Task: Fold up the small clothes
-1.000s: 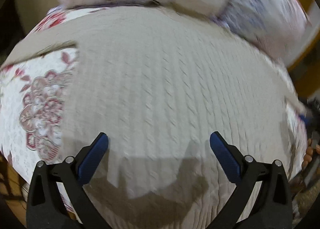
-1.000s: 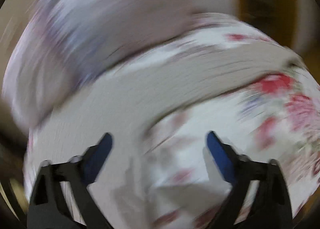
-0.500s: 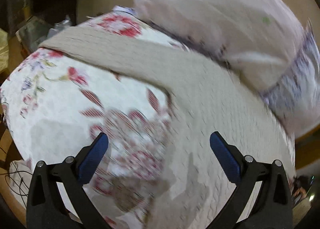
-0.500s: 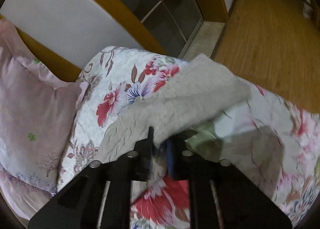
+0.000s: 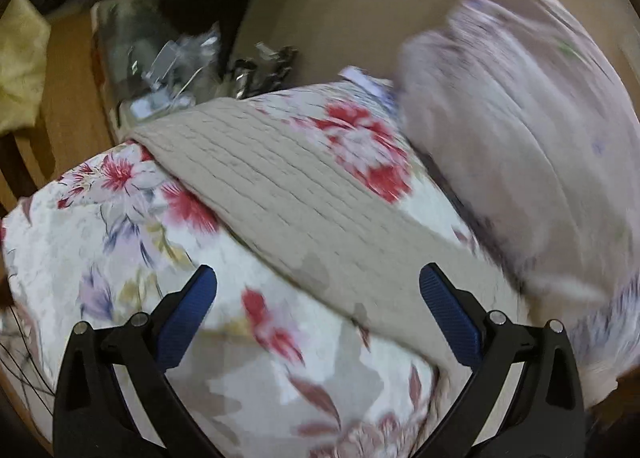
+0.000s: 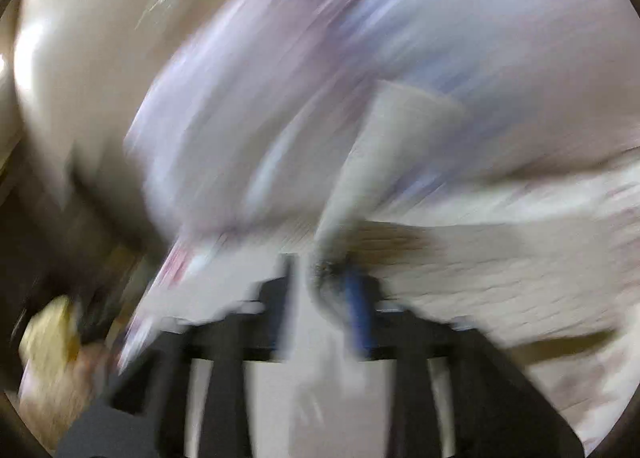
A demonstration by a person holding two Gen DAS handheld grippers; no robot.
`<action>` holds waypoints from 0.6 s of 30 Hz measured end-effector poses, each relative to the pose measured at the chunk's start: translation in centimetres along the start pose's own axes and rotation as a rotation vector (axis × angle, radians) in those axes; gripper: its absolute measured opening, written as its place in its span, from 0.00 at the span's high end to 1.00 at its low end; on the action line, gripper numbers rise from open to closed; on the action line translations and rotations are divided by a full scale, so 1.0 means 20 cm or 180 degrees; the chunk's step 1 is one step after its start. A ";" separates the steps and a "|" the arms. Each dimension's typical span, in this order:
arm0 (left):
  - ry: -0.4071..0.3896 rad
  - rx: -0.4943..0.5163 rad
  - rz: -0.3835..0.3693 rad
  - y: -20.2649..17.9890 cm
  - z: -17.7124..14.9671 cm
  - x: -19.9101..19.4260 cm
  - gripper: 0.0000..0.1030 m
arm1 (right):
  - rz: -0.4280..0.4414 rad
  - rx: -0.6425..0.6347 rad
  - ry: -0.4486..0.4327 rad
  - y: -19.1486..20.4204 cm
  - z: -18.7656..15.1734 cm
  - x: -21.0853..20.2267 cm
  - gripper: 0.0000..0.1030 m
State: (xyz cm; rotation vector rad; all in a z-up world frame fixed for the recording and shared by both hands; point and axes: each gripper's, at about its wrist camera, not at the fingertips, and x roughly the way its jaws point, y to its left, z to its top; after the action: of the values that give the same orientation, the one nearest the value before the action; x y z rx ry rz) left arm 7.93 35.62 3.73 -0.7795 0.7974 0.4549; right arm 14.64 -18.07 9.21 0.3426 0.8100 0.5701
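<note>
A beige cable-knit sweater lies on a floral bedspread (image 5: 120, 226). In the left wrist view its sleeve (image 5: 288, 194) runs diagonally from the far left toward the lower right. My left gripper (image 5: 318, 298) is open and empty, hovering above the bedspread with the sleeve just ahead of it. In the blurred right wrist view my right gripper (image 6: 320, 298) is shut on a sleeve end (image 6: 384, 162) of the sweater, which stands up from the fingers. The sweater body (image 6: 500, 270) spreads to the right.
A pale pink pillow (image 5: 520, 146) lies at the head of the bed, also filling the right wrist view (image 6: 360, 58). Cluttered items (image 5: 168, 70) sit on a wooden surface beyond the bed's far left edge. A beige wall (image 5: 352, 10) stands behind.
My left gripper has swung left, from over the sweater body to over the sleeve and bedspread. My right gripper shut on the sleeve end and has swung it toward the pillow.
</note>
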 end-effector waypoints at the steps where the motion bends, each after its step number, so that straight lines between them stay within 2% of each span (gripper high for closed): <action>1: -0.0004 -0.0070 0.0022 0.03 0.03 0.02 0.02 | 0.0078 -0.0046 0.0169 0.08 -0.06 0.08 0.45; 4: -0.0004 -0.0285 0.0059 0.12 0.11 0.06 0.04 | 0.0200 -0.0088 0.0384 0.21 -0.20 0.18 0.42; 5: -0.0004 -0.0355 0.0059 0.16 0.13 0.07 0.06 | 0.0171 -0.0081 0.0408 0.21 -0.22 0.18 0.40; 8: -0.0049 -0.0642 -0.0034 0.27 0.19 0.08 0.20 | -0.0109 0.0081 0.0441 0.08 -0.21 0.18 0.38; 13: -0.0044 -0.1262 -0.0299 0.47 0.29 0.11 0.60 | -0.0436 0.0574 0.0356 -0.15 -0.26 0.07 0.37; 14: -0.0045 -0.1316 -0.0320 0.48 0.30 0.11 0.64 | -0.0470 0.0586 0.0363 -0.17 -0.26 0.07 0.37; 16: -0.0015 -0.1349 -0.0286 0.51 0.33 0.14 0.86 | -0.0507 0.0592 0.0402 -0.19 -0.29 0.05 0.36; 17: 0.0014 -0.1315 -0.0239 0.50 0.34 0.15 0.92 | -0.0511 0.0588 0.0418 -0.18 -0.31 0.04 0.36; 18: -0.0006 -0.1231 -0.0239 0.47 0.35 0.15 0.93 | -0.0515 0.0575 0.0449 -0.18 -0.33 0.04 0.36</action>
State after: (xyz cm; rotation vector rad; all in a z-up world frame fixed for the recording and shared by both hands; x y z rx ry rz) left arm 7.11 47.29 0.42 -1.1636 0.6834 0.5502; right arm 11.36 -20.06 2.67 0.4012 1.0187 0.3732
